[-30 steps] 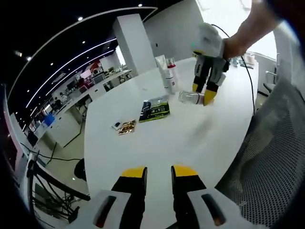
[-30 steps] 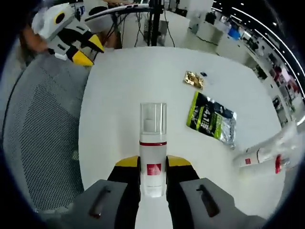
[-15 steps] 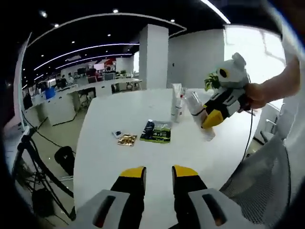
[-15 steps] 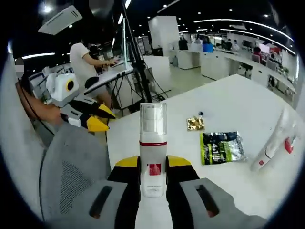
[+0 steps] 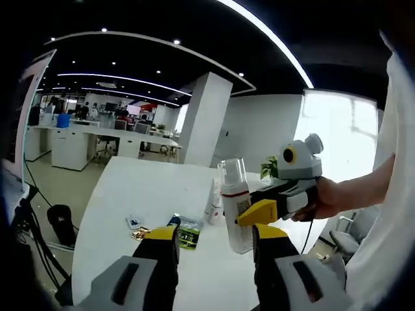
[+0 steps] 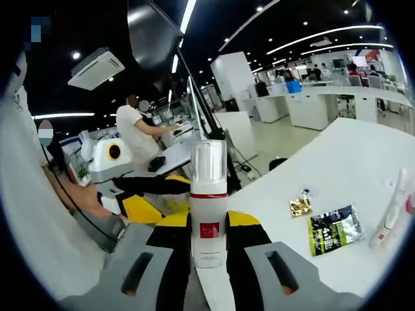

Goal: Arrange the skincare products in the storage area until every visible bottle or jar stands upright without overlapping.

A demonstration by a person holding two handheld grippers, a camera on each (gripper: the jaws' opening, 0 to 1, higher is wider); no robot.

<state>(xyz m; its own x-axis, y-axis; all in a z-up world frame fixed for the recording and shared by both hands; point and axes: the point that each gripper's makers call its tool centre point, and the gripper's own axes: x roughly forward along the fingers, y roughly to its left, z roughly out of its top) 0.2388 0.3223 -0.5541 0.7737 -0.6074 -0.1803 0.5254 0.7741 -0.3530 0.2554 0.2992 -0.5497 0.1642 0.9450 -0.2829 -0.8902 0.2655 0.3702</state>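
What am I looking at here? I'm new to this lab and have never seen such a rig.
A person holds a two-jaw gripper in each hand, each carrying a fisheye camera looking along its jaws. In the right gripper view, the right gripper clamps a white pump bottle with a clear cap, upright. The left gripper view shows that bottle from the side, with the left gripper open and holding nothing. On the white table lie a green packet, a small gold packet and white tubes.

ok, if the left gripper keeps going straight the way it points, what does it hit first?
Probably the white pump bottle with clear cap, held upright in the right gripper just ahead of the left gripper and slightly right; depth is unclear.
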